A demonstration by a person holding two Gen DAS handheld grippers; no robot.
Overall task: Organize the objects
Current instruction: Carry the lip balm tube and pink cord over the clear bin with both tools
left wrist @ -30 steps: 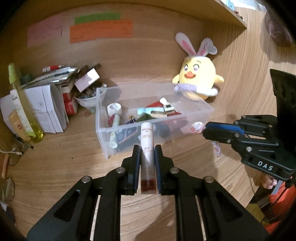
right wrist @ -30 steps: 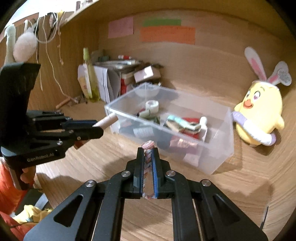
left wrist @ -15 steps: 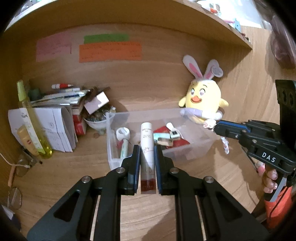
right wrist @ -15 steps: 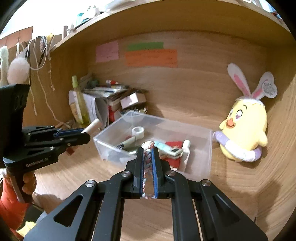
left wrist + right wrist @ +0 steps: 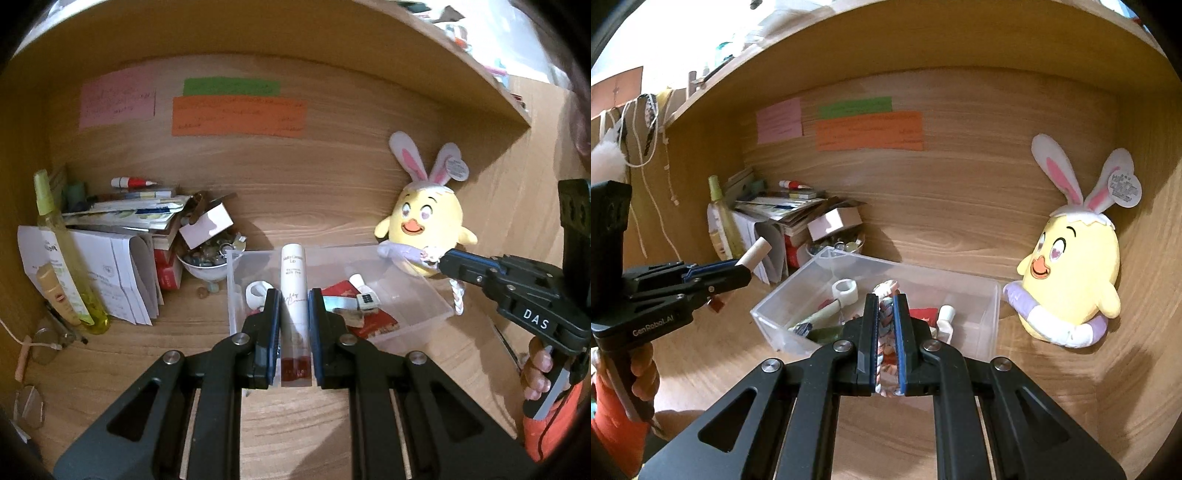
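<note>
Nearest the camera, the left tool point(image 5: 293, 325) is clamped tight on a smooth white cylindrical lip-tint tube with a dark red base point(image 5: 293, 295), which stands upright between the pads in front of the clear rectangular plastic bin point(image 5: 436, 302). The right tool point(image 5: 885, 343) is pinched shut on a soft braided cord of pink, white and blue strands point(image 5: 885, 321), also held short of the bin. The likeliest slip is the glossy, rigid tube sliding down through the pads if the grip eases; the limp cord could snag on the bin's thin hard rim when lowered. Inside the bin lie a white tape roll point(image 5: 845, 291) and mixed small items. Right of the bin sits a plush yellow chick with rabbit ears point(image 5: 1075, 273) on the wood-grain worktop point(image 5: 1052, 387)
</note>
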